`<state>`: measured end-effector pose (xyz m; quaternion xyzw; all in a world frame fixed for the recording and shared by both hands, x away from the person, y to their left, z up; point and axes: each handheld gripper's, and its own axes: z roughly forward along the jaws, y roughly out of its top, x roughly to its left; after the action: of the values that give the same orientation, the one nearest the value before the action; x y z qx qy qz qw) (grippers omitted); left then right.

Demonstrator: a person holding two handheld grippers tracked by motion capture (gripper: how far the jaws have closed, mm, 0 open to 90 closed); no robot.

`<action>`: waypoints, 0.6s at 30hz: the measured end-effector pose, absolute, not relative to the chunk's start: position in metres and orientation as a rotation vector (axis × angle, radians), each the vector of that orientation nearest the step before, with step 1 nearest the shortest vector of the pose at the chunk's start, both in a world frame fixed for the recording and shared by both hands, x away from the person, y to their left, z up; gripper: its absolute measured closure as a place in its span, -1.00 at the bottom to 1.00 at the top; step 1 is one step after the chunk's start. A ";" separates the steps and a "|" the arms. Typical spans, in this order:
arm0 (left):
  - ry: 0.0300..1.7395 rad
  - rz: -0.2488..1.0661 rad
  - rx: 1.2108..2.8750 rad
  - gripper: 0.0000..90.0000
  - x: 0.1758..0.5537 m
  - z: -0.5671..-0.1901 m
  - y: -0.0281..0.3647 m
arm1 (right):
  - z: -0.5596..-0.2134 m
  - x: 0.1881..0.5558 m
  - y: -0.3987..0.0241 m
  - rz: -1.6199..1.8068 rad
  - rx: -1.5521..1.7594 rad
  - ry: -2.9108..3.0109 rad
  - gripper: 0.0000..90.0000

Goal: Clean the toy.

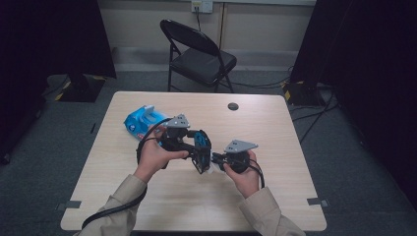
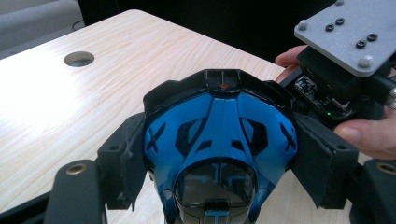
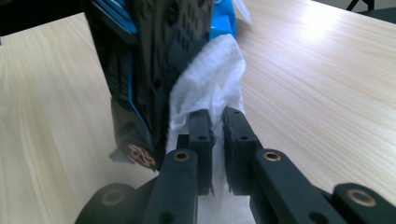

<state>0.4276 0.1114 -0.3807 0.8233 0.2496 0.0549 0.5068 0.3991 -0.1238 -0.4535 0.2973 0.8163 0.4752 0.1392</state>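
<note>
No lettering reads; left gripper clamps the blue-black shoe at frame centre, right gripper pinches a white wipe

Glossy blue-and-black plastic shell at frame centre; crinkled white cloth-like wipe, possibly paper; matt pale wood-grain tabletop; shiny blue plastic packet, upper left.

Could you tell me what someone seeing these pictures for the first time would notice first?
Most striking is the blue and black shoe held sole-up above the middle of the table, clamped between the jaws of the left gripper. Right beside it, the right gripper pinches a white wipe against the shoe's sole. Behind them, a blue wipes pack lies on the table's far left part.
</note>
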 end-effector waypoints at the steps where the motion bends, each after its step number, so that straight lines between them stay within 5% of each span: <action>1: 0.608 0.136 1.984 -0.41 0.427 -0.381 0.113 | -0.454 0.399 -0.125 1.376 0.860 2.356 0.86; 18: 0.686 0.180 1.988 -0.41 0.423 -0.386 0.150 | -0.448 0.401 -0.161 1.392 0.944 2.264 0.86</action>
<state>0.4228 0.1502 -0.3856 0.8194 0.2826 0.0744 0.4931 0.4005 -0.1605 -0.4476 0.3303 0.7924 0.4873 0.1599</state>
